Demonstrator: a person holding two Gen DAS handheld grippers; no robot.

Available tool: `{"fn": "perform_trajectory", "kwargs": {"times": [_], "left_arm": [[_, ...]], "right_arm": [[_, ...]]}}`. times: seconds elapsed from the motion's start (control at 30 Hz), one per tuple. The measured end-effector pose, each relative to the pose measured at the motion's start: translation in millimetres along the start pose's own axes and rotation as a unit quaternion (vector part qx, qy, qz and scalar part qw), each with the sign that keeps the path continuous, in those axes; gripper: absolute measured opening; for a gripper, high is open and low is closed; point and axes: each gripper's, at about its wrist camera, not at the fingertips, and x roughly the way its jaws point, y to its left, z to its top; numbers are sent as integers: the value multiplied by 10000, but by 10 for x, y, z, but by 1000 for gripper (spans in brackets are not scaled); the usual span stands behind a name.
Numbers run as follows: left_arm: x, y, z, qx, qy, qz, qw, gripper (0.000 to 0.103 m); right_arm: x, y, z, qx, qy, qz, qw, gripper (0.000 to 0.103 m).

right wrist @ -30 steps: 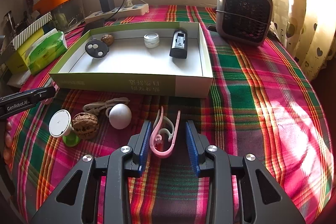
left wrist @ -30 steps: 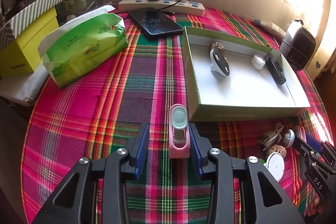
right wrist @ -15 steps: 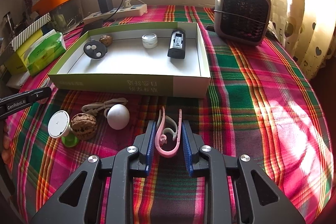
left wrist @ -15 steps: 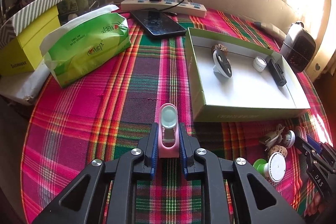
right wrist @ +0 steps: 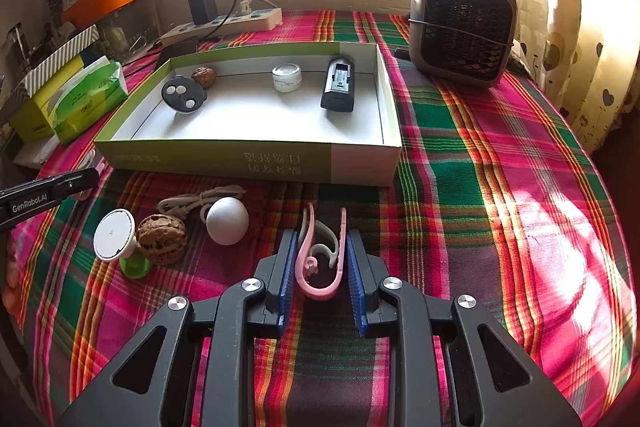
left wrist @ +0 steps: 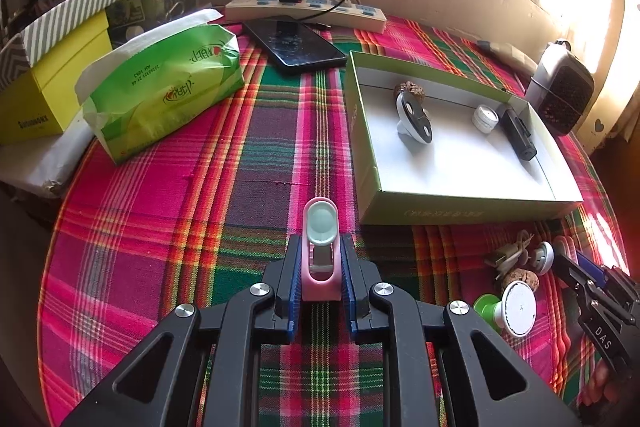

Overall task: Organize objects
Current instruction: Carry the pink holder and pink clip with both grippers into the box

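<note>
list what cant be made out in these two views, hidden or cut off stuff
- Pink holder, left wrist view: its sides are covered by the left gripper's pads.
- Small print on the tissue pack, left wrist view: too small to read.
- Right gripper, left wrist view: cut off by the frame edge.
- Phone, right wrist view: mostly behind the box wall.

Two walnuts [right wrist: 162,244] [right wrist: 204,76], one in the green box [right wrist: 248,159] and one outside; one white ball [right wrist: 227,221]; one small jar [right wrist: 287,77]; two pink clips [right wrist: 320,259] [left wrist: 321,247]; one tissue pack [left wrist: 164,87]; one phone [left wrist: 296,45].
</note>
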Motion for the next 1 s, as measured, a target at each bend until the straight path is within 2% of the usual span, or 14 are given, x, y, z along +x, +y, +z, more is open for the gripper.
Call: {"fn": "perform_trajectory", "kwargs": {"times": [0.57,1.0], "left_arm": [[-313,-170,87,218,-190,-468,9985,16],[-287,-522,456,646,-213,-758,9948,16]], "right_arm": [[-189,11,61,-58,-223,148,9996,25],[-231,26,371,-208,-314,310,9988,25]]}}
